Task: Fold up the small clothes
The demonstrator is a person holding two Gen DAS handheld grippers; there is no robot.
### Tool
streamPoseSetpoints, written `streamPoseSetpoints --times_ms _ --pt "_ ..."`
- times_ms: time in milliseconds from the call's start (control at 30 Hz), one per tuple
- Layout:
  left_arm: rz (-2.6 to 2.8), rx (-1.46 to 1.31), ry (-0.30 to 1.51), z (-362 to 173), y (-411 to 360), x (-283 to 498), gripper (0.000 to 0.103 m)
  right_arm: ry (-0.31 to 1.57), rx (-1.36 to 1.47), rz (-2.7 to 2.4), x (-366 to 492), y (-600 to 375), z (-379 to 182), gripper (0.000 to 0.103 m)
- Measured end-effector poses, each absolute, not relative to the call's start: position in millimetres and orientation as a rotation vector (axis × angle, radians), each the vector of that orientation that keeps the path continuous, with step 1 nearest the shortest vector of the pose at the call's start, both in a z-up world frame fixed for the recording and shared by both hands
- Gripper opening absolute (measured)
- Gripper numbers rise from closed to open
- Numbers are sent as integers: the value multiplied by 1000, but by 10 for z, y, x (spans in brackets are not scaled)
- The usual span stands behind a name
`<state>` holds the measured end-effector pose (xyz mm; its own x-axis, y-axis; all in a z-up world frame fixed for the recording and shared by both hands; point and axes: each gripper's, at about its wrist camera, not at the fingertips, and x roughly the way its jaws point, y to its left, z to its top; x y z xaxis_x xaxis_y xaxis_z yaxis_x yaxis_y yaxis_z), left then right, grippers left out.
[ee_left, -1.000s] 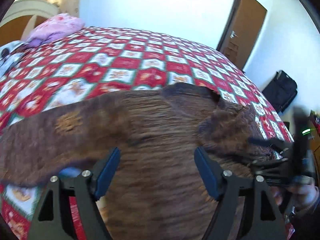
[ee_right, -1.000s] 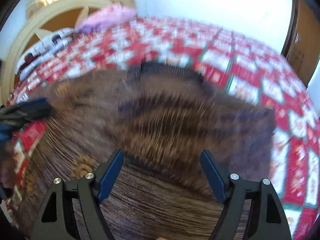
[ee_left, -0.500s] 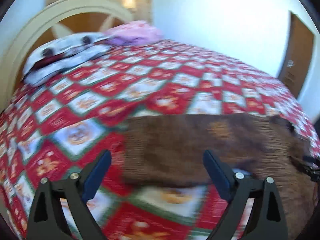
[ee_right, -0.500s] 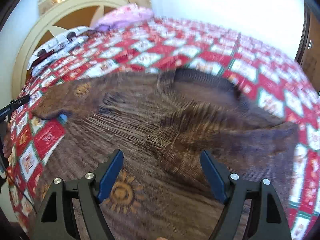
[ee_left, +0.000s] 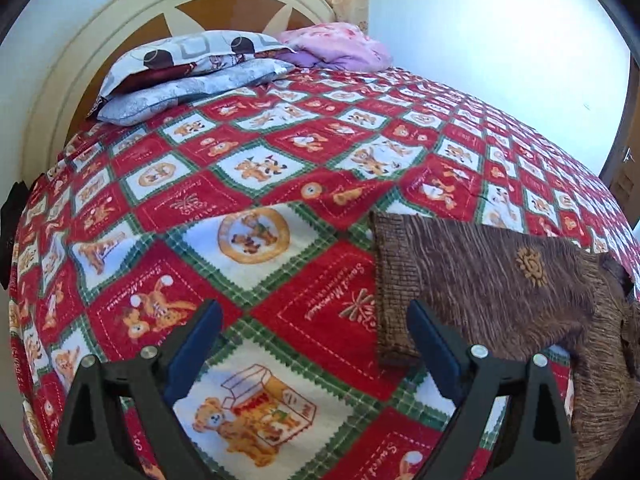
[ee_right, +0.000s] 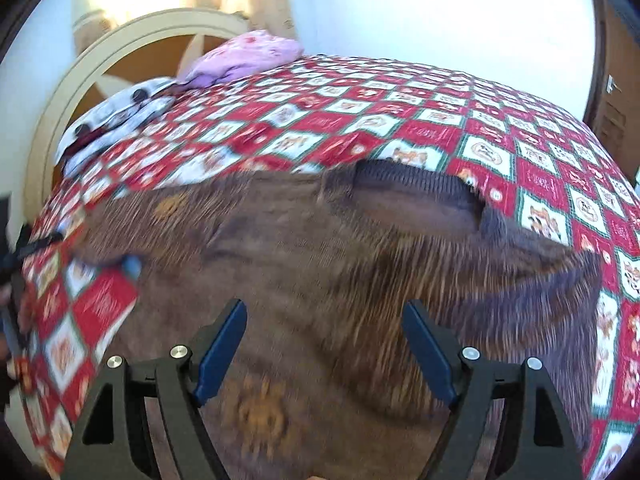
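- Over the quilt [ee_left: 256, 184], the left gripper [ee_left: 314, 344] hangs, its jaws just spread wide, nothing between them.
- Beside it lies the brown sweater [ee_left: 500, 280], sleeve outstretched.
- Rightmost, the right gripper [ee_right: 324, 340] hovers agape above the sweater, seemingly untouching.

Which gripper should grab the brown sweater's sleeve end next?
Probably the left. The left gripper is open, and the sleeve cuff on the brown sweater lies right by one of its jaws on the blanket. The right gripper is open over the sweater's middle.
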<state>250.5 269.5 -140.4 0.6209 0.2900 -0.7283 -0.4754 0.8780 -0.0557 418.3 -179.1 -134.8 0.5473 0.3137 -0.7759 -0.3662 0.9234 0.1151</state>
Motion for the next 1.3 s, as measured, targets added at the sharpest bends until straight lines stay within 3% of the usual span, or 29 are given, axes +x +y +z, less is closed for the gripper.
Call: streamPoseSetpoints --times_ms 67,333,633,733,800,1033,1067,1100,1300 --pt "441 -261 812 -1449 2722 2551 95 1042 -6 426 4416 -1698 -1611 81" --pt "364 -314 883 -1580 2747 2627 95 928 -185 622 3969 -1314 -1533 81" --pt "303 -337 893 -1582 2709 2808 91 872 -85 607 3650 -1394 -1339 81" --pt "289 -338 896 -1579 2651 2864 72 854 -95 621 3501 -1300 -1272 81" --pt "261 -328 907 -1579 2569 2903 47 843 -108 632 3407 -1234 -1237 81" --pt "255 -304 940 -1585 2383 2971 43 823 -152 661 3154 -1083 -1223 81" --pt "247 -275 946 -1585 2348 2987 34 824 -152 664 3144 -1076 -1224 81" --pt "238 -265 945 -1577 2335 2990 13 823 -151 665 3129 -1070 -1225 81" --pt "166 -362 851 -1328 2399 2928 11 813 -127 660 3094 -1152 -1203 81"
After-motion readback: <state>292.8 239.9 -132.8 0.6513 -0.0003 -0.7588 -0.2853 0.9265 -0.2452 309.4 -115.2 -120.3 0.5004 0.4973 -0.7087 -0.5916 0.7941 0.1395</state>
